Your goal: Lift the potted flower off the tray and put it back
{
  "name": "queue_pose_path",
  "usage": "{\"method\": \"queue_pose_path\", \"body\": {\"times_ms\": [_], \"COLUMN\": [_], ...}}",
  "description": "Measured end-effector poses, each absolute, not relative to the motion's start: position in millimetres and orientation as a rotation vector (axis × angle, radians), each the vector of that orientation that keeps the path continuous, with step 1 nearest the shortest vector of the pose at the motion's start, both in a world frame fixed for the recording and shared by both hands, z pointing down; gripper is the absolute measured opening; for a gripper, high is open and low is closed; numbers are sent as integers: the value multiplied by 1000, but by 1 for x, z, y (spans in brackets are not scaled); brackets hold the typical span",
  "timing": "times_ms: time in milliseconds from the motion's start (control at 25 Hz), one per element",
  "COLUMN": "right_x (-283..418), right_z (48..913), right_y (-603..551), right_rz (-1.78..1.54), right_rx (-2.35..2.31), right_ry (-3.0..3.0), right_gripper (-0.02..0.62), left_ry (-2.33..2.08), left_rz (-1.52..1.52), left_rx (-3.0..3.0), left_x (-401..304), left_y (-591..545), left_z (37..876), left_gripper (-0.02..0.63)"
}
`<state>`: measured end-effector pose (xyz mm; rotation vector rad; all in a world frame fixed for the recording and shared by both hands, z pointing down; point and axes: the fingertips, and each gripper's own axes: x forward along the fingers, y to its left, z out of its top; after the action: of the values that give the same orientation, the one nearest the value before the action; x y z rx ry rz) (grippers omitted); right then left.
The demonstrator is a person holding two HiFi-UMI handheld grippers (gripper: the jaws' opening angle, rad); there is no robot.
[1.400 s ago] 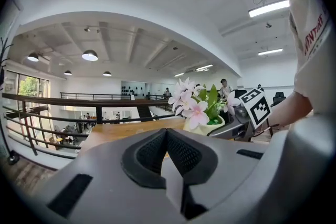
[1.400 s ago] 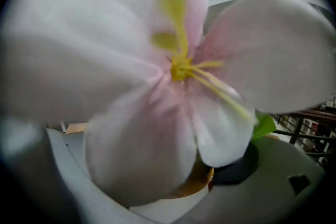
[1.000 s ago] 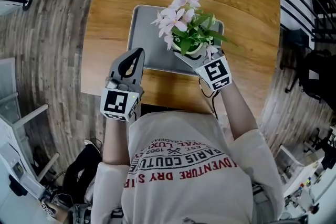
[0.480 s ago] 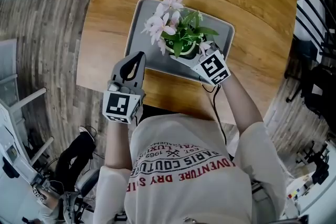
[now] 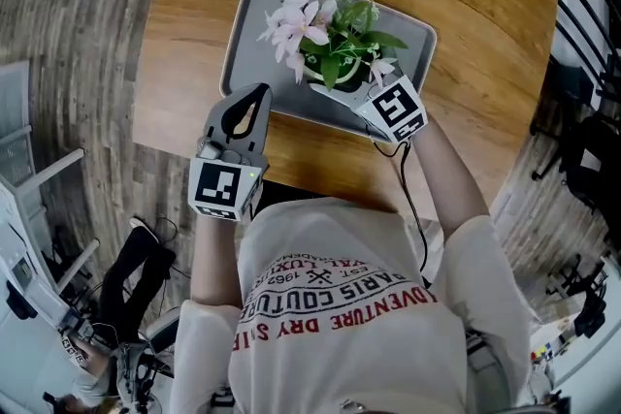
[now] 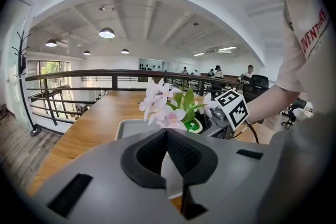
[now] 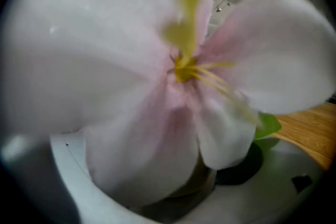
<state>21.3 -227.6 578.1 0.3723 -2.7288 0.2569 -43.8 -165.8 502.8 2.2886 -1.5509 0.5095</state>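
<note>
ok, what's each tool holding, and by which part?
The right tool grips the potted flower by the near rim of its white pot. The left tool is shut, holding nothing.

Bright, even light; fisheye edges, close flower [image 7: 173, 71] blurred.

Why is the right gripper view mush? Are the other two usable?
Right gripper view: a blossom sits right at the lens, fully out of focus, hiding the fingers. Left gripper view: sharp on the potted flower, heavy fisheye bending of the railing. Head view: crisp, even light, mild edge curvature.
</note>
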Motion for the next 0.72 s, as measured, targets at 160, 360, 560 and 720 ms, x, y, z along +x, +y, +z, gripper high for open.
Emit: {"method": "queue_pose_path", "body": {"times_ms": [160, 360, 560, 720], "right_x": [31, 60, 91, 103], "right_z": [572, 558, 526, 490], "right_y": [-226, -227, -210, -191], "right_rz": [233, 229, 210, 193], "right_rx": [450, 603, 761, 808], "right_ry": [-2722, -2681, -2655, -2683], "right_gripper": [493, 492, 491, 489], "left_ry": [-1544, -1527, -1498, -1485], "left_rz": [498, 486, 462, 409], "left_rx": [2305, 2372, 2463, 2519], "left_x": [-40, -32, -20, -17], "left_y": [-163, -166, -161, -159], "left_z": [497, 484, 458, 434], "left_gripper": [12, 12, 12, 12]}}
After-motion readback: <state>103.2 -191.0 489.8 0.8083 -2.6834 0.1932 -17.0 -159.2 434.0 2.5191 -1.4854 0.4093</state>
